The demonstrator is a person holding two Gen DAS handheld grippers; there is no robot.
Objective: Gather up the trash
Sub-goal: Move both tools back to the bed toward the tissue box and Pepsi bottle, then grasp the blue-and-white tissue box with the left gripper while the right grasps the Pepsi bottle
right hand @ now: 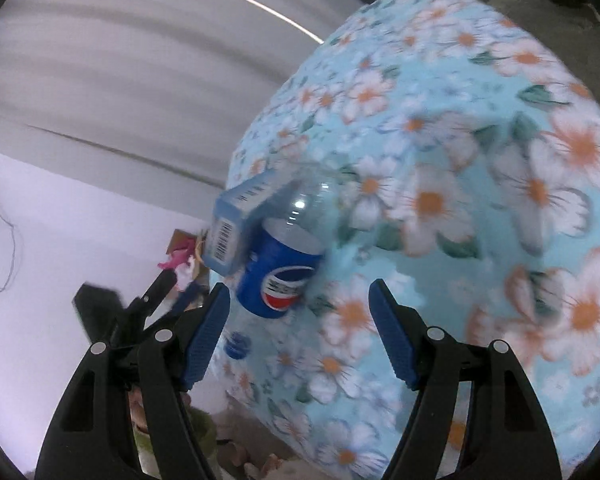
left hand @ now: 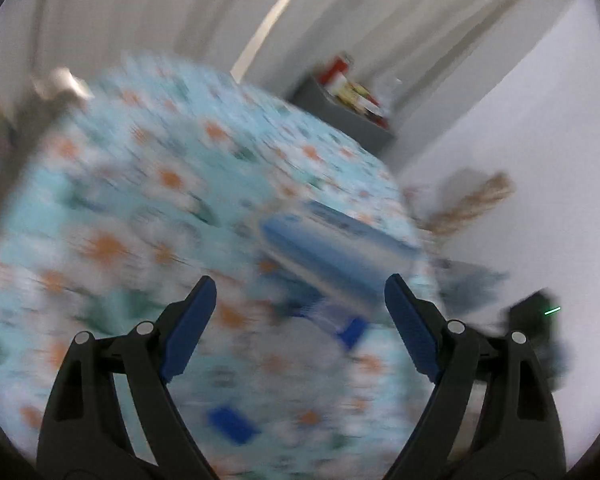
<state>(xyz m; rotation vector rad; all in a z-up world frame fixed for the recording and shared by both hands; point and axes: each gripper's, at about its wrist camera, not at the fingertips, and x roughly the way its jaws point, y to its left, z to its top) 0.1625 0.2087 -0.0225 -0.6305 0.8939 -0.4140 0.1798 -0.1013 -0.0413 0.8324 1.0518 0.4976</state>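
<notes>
1. Blue-and-white flowered cloth [left hand: 132,184] covers a round table and fills most of the left wrist view, which is badly smeared.
2. Left gripper [left hand: 300,300] sits at 6 o'clock, its blue-padded fingers [left hand: 190,326] spread wide with nothing between them.
3. At about 2 o'clock from those fingers a pale blue carton [left hand: 332,248] lies near the table's right edge. I judge it to be trash awaiting collection.
4. Below it, blue patches suggest a bottle [left hand: 340,320], too blurred to confirm. No writing is legible in this view.
5. At 4 o'clock a dark shape with a green light is probably the other gripper [left hand: 540,320]. A grey cabinet [left hand: 340,108] with red and yellow packs stands at 1 o'clock.
6. In the right wrist view, the same cloth [right hand: 440,160] fills the right half, sharper here, with orange-centred white flowers.
7. Right gripper [right hand: 300,304] is at 6 o'clock, its fingers [right hand: 210,328] well apart and holding nothing.
8. Just past its fingertips at 11 o'clock lies a clear plastic bottle [right hand: 288,260] on its side. Its blue label carries the round red, white and blue Pepsi emblem, and its blue cap [right hand: 237,345] points toward the camera.
9. The carton [right hand: 240,224] rests against the bottle at the table's edge, showing two barcodes. Their digits cannot be read.
10. The left gripper [right hand: 156,292] reaches in at 9 o'clock. Both seem poised over this pair.
</notes>
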